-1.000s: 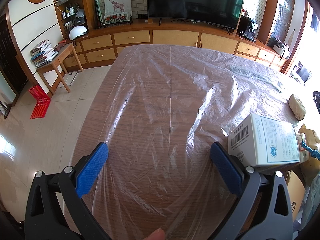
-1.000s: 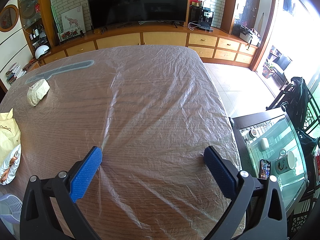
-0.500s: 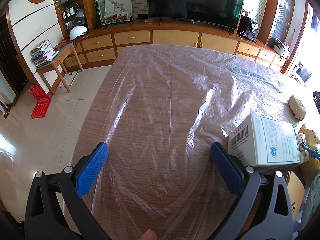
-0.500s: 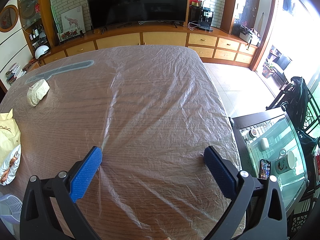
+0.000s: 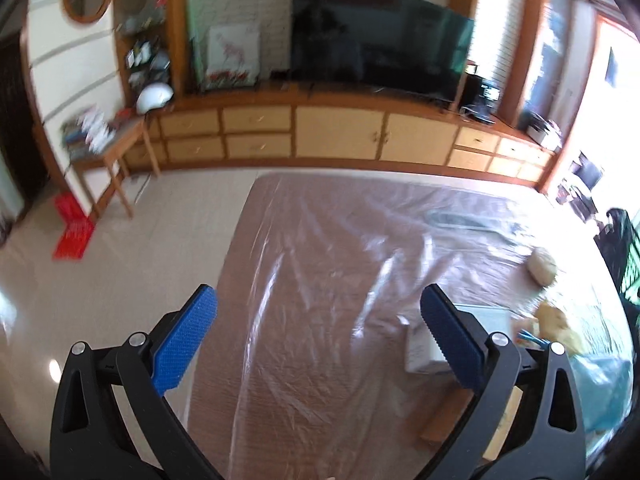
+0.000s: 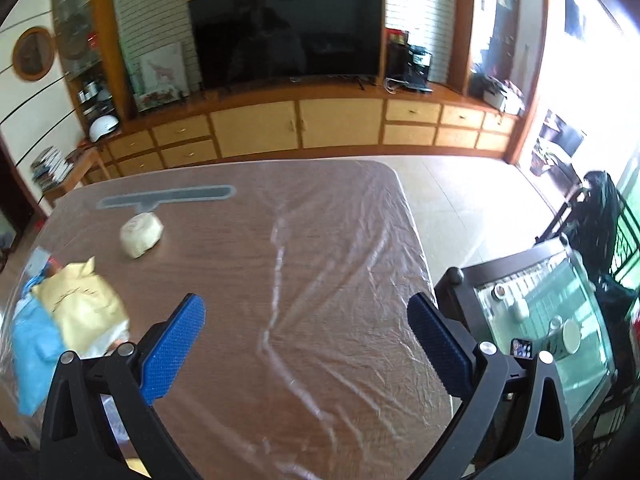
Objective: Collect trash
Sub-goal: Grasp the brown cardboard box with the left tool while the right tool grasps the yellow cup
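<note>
The big wooden table under clear crinkled plastic sheeting (image 6: 320, 280) now sits lower and farther off in both wrist views than a moment ago, with floor showing beyond its far edge and the picture blurred, so both grippers have been lifted and pulled back; I read that as setting off toward the trash, with nothing yet collected. The left gripper (image 5: 318, 328) is spread wide with nothing between its blue pads, and the right gripper (image 6: 306, 338) is likewise spread and empty. The trash lies along the table's left part in the right wrist view: a white cardboard box (image 5: 426, 350), flat, half hidden behind the left gripper's right finger, its long axis too hidden to tell; a crumpled yellow paper bag (image 6: 80, 308) whose length runs from the near edge toward the table's middle, lying over a light blue plastic bag (image 6: 32, 344); and, smallest, a cream crumpled paper wad (image 6: 141, 234), well apart from them toward the far side, roundish, slightly longer across the table, just before a grey strip (image 6: 168, 200) under the sheeting.
</note>
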### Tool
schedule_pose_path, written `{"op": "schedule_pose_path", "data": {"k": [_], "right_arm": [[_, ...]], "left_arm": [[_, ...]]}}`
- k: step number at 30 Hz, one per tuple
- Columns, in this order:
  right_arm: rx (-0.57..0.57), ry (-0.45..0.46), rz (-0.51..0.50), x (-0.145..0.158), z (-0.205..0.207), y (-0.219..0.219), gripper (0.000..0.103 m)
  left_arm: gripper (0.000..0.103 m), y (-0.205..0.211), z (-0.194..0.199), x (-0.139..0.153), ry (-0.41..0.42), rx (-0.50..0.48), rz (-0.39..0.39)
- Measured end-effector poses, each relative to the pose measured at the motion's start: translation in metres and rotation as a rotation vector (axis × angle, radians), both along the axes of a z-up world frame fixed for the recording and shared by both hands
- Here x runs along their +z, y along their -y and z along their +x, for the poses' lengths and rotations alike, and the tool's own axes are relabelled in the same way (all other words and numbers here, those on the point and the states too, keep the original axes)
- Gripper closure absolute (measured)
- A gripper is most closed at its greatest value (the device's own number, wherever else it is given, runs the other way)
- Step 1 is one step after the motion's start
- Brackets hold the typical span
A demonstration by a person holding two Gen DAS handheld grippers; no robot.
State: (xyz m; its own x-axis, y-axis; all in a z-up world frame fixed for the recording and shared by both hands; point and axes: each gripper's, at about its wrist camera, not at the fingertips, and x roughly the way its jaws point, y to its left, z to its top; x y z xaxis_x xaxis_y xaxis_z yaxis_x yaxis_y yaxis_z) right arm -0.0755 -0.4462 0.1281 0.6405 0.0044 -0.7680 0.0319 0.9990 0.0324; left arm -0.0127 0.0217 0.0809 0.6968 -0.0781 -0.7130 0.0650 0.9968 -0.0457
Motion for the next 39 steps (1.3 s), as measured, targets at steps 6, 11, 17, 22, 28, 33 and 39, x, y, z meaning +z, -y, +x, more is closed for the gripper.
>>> {"op": "schedule_pose_path", "data": {"k": [6, 11, 17, 22, 28, 33, 39], "right_arm": [[0.185, -0.028, 0.012, 0.014, -0.032, -0.045, 0.004], [0.324, -0.091, 0.015, 0.006, -0.068, -0.081, 0.004], [0.411, -0.195, -0.048, -0.032, -0.101, -0.109, 0.007], [0.416, -0.232, -0.016, -0.052, -0.104, -0.115, 0.018], [0.391, -0.245, 0.009, -0.064, -0.103, -0.113, 0.021], [0.38, -0.247, -0.006, -0.068, -0.105, -0.114, 0.024], [0.385, -0.263, -0.006, -0.076, -0.104, -0.121, 0.05]], "left_arm": [[0.002, 0.035, -0.027, 0.004, -0.026, -0.197, 0.022], [0.002, 0.063, -0.06, -0.01, -0.071, -0.333, 0.074], [0.002, 0.083, -0.08, -0.029, -0.107, -0.437, 0.127], [0.002, 0.095, -0.078, -0.042, -0.135, -0.477, 0.153], [0.002, 0.096, -0.069, -0.052, -0.131, -0.476, 0.139], [0.016, 0.092, -0.065, -0.056, -0.15, -0.494, 0.133], [0.039, 0.084, -0.06, -0.055, -0.18, -0.503, 0.049]]}}
